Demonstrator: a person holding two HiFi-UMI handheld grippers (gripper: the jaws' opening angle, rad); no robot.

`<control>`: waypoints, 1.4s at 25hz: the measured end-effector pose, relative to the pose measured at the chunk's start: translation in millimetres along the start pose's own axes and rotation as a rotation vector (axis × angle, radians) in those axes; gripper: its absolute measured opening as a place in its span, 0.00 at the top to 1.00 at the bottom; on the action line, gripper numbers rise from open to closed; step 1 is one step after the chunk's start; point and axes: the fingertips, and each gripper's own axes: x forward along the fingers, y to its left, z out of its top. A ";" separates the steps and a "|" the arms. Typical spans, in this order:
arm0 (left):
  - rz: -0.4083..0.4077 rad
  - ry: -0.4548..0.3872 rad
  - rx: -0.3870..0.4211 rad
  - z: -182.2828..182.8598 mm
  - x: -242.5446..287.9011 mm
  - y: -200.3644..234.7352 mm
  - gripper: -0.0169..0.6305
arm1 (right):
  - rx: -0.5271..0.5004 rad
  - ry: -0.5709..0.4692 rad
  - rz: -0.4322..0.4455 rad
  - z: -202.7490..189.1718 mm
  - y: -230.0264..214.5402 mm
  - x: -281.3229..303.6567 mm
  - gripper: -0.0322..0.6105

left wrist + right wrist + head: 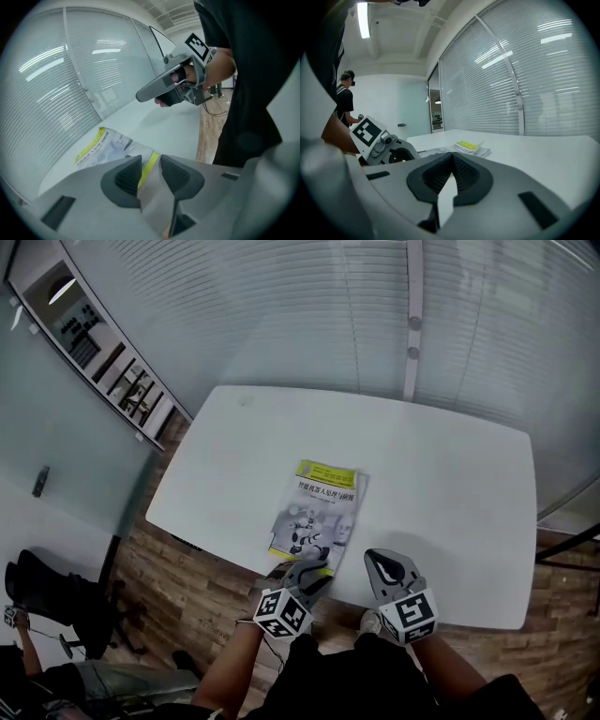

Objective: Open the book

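Observation:
A closed book (317,517) with a grey-white cover and yellow bands lies flat on the white table (450,484), near its front edge. My left gripper (314,570) hovers at the book's near edge and slants down, with its jaws open. In the left gripper view the book's (108,145) yellow strip shows through the gap of the left gripper (151,161), and nothing is pinched there. My right gripper (380,563) is just right of the book, over bare table, and its jaws are shut and empty. The right gripper view shows the right gripper (452,157) with the book (471,147) beyond it.
A glass wall with blinds (375,315) runs behind the table. Wood floor (178,587) lies to the left and in front. A dark chair (56,606) stands at the lower left. A person (346,101) stands far off in the right gripper view.

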 end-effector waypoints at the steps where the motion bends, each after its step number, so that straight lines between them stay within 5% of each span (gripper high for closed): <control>1: -0.022 -0.013 -0.006 -0.5 0.7 0.2 0.75 | -0.001 -0.003 -0.008 -1.1 1.2 1.9 0.94; 12: -0.215 -0.057 0.109 -4.2 2.0 -0.6 0.80 | 0.007 -0.025 -0.179 12.9 16.0 7.1 0.94; 20: -0.222 -0.048 0.192 -1.6 0.7 -5.2 0.84 | 0.003 0.000 -0.254 10.7 24.3 2.4 0.94; 25: -0.268 -0.084 0.135 2.2 -5.6 -5.0 0.92 | -0.009 0.007 -0.270 10.6 32.2 1.4 0.94; 35: -0.230 -0.266 -0.064 19.9 -28.9 24.1 0.94 | -0.004 -0.016 -0.293 12.0 35.8 12.9 0.94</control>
